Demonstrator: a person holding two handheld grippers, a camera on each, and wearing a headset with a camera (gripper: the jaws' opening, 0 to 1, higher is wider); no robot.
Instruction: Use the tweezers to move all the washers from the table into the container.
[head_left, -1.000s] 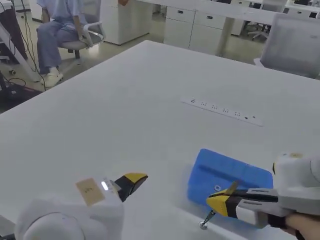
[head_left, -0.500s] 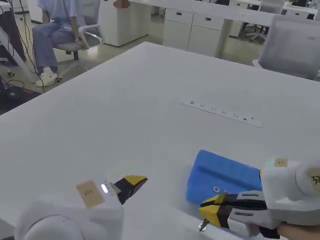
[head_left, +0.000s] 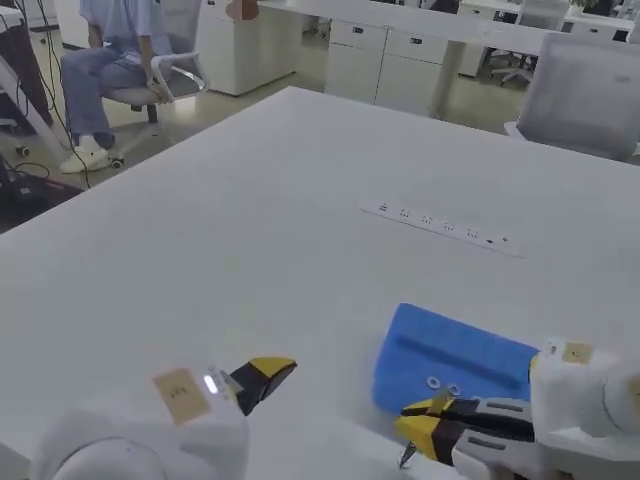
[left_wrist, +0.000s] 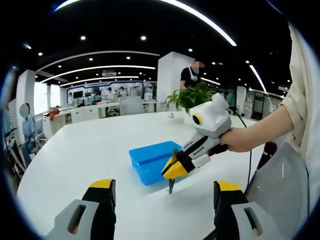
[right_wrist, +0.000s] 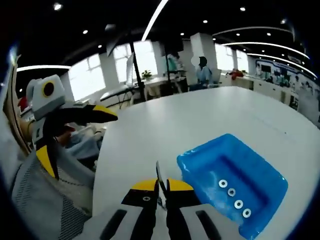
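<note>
Washers (right_wrist: 231, 192), four in a row, lie on the floor of the blue container (right_wrist: 250, 165), which sits toward the near right corner of the desk (head_left: 250, 220). The head view shows two of them close to the container's near wall. Whether any washer is left loose on the desk cannot be told.

Tweezers (left_wrist: 170, 186) are pinched between the closed jaws of the right gripper (right_wrist: 161, 186). Their long axis runs steeply down, and the tip is close over the desk just outside the container's near left corner. The tip is too small to tell whether it carries a washer.

From that tip the container lies forward and to the right, right beside it, so a drop would likely need only a short lift over the near wall. A pick would need the tip lowered flat to the desk beside that corner.

The left gripper (head_left: 262, 374) has its jaws spread wide and holds nothing. It hangs over the near left part of the desk, well apart from the container, so the right gripper is clearly the nearer one. A power strip (head_left: 445, 228) lies farther back.
</note>
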